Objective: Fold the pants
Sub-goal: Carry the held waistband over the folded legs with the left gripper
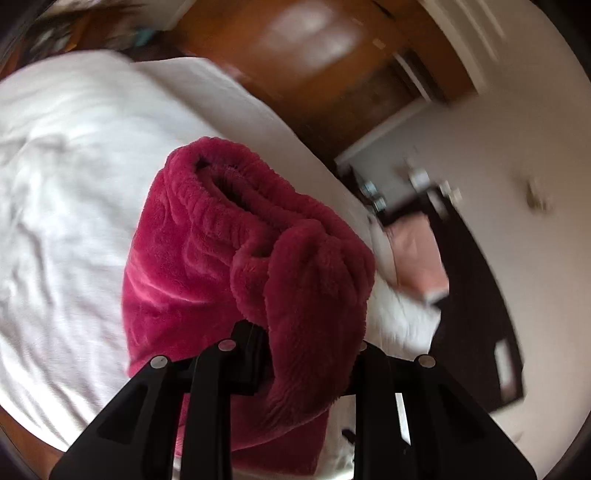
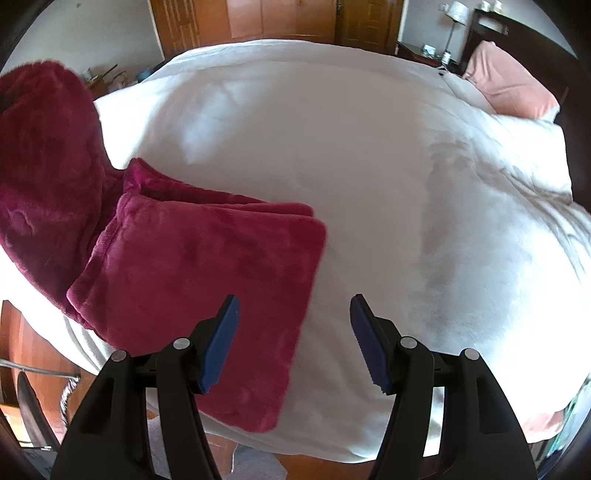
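Around me is a bedroom. A white duvet (image 2: 369, 177) covers the bed and takes up most of both views. A pink pillow (image 2: 509, 88) lies at the head end, against a dark headboard (image 2: 532, 48). Beyond it stands a nightstand (image 2: 417, 50) with a lamp (image 2: 452, 22) on it, and wooden wardrobe doors (image 2: 280, 18) run along the far wall. In my left view the room is smeared with blur, so I can only make out the small things on that nightstand as pale blobs. Nothing lies on the duvet between my right gripper and the cloth.

The pants (image 2: 192, 280) are plush and deep pink. Part of them lies folded flat on the near left part of the duvet, close to the bed's edge, with one corner hanging over it. The rest rises up and off to the left of that fold, lifted clear of the bed.

My left gripper (image 1: 306, 354) is clamped on that raised part: a thick bunch of the pants (image 1: 240, 240) sits between its fingers and hides the pads, and the cloth drapes down from there to the duvet (image 1: 62, 184).

My right gripper (image 2: 293, 343) hangs over the bed with its blue pads (image 2: 221, 343) spread apart and nothing between them. The left pad sits over the right edge of the folded part, the right pad over bare duvet.
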`<action>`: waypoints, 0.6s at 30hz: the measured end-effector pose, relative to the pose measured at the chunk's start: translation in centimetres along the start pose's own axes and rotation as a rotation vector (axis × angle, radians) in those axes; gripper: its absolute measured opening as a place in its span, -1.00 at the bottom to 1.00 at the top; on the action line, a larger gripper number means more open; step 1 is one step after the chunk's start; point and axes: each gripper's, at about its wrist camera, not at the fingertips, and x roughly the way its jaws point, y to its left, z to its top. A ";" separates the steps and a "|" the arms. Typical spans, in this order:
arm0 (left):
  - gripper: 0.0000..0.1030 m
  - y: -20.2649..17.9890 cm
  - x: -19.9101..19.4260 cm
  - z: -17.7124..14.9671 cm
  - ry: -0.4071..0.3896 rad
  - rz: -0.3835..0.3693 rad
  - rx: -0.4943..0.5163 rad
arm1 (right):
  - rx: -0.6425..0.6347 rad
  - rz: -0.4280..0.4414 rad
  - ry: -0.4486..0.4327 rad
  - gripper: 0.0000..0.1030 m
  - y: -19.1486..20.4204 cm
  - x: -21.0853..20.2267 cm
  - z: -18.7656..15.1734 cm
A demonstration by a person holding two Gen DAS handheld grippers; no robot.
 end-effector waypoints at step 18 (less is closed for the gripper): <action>-0.53 -11.9 14.8 -17.9 0.444 0.059 0.574 | 0.168 -0.042 0.022 0.23 -6.8 -1.5 -4.5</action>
